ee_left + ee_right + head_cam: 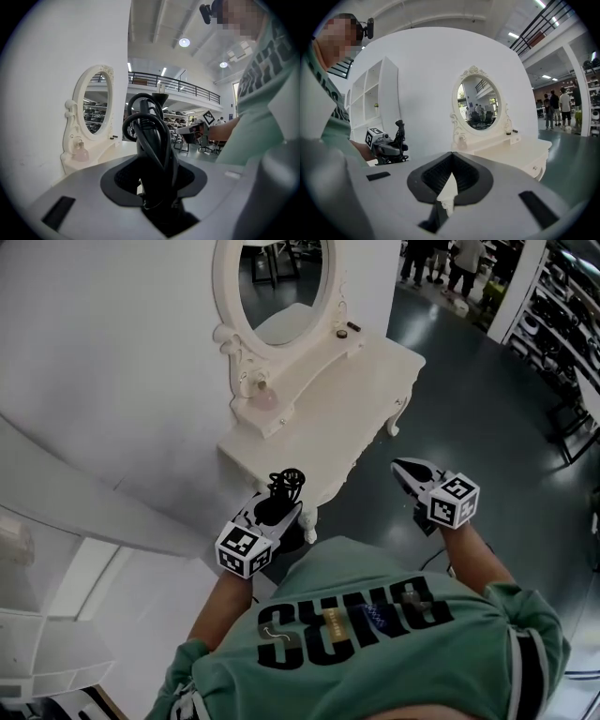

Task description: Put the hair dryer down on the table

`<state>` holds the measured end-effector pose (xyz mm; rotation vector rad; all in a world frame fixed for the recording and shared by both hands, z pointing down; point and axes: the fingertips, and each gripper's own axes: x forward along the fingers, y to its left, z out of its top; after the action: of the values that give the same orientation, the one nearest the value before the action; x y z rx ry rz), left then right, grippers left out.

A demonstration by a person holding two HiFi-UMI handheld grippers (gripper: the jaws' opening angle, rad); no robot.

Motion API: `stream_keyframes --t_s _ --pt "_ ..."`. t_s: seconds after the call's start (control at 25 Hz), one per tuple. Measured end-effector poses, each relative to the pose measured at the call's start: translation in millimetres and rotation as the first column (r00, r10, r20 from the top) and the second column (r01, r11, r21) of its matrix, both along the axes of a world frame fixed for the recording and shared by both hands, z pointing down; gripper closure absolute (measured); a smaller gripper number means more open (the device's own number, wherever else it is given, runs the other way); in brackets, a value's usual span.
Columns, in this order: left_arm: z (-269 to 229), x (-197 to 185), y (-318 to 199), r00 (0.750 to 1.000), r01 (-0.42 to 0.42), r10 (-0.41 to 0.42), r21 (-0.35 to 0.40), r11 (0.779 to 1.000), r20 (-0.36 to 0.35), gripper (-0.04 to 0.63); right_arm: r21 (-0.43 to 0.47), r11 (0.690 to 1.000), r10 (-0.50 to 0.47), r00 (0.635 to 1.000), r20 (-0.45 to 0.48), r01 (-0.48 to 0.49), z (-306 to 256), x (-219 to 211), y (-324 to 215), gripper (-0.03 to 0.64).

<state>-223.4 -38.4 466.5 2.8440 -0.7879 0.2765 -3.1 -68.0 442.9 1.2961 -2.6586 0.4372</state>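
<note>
At the left, the left gripper (278, 505) was clamped on the hair dryer (286, 486), its jaws pinching the black body low down, with the cord looped in coils up the side of it. The dryer stood roughly upright in the grip and was carried in the air, touching nothing else. From the head view it hung by the near corner of the white dressing table (375, 371). Whether it was over the tabletop or just off its edge was hard to judge from that steep angle.

Further right, the table's top looked largely bare at the front. The oval mirror (281, 287) and a small pinkish bottle (265, 395) stood back against the wall, well clear of the near corner.

At the right, the right gripper (405, 470) was held out over the dark floor, apart from the table. Its jaws met at the tips with nothing between them.

The task appeared to be partway done: the dryer was picked up and brought close to the table, but not yet set down. Lowering it onto the free surface and letting go remained.
</note>
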Motion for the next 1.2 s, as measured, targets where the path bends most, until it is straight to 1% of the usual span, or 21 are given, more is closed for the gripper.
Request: stream_keyframes --t_s 0.24,0.36,0.48,0.56,0.68,0.8,0.88,0.96,1.2 --pt "4 9 -46 1.000 0.030 -0.030 -0.022 0.999 0.010 0.433 -0.012 1.000 -0.023 1.000 0.015 0.023 7 11 -55 0.623" --pt "5 24 -71 0.998 0.060 -0.060 -0.016 0.998 0.019 0.433 -0.009 0.998 -0.055 0.998 0.032 0.055 12 26 -87 0.623" --pt "1 44 -111 0.995 0.098 -0.097 -0.013 0.995 0.022 0.433 -0.009 0.996 -0.090 0.995 0.044 0.090 14 47 -133 0.623" --pt "-2 60 -140 0.990 0.142 -0.142 -0.025 0.990 0.017 0.433 -0.016 0.992 -0.121 0.991 0.053 0.122 13 63 -165 0.623" --pt "-4 82 -177 0.976 0.218 -0.218 -0.042 0.975 0.014 0.433 -0.018 0.981 -0.193 0.979 0.069 0.195 14 81 -208 0.623" --pt "-7 101 -208 0.967 0.255 -0.254 -0.045 0.966 0.021 0.433 -0.004 0.970 -0.243 0.968 0.062 0.244 15 94 -246 0.623" --pt "-8 109 -225 0.965 0.263 -0.262 -0.051 0.963 0.032 0.433 -0.007 0.969 -0.247 0.966 0.070 0.248 18 100 -266 0.623" --pt "-5 113 -239 0.965 0.258 -0.255 -0.048 0.965 0.059 0.433 -0.012 0.970 -0.243 0.966 0.086 0.244 23 102 -281 0.623" --pt "-4 101 -280 0.969 0.198 -0.193 -0.015 0.980 0.155 0.433 -0.022 0.979 -0.203 0.977 0.069 0.204 37 91 -304 0.623"
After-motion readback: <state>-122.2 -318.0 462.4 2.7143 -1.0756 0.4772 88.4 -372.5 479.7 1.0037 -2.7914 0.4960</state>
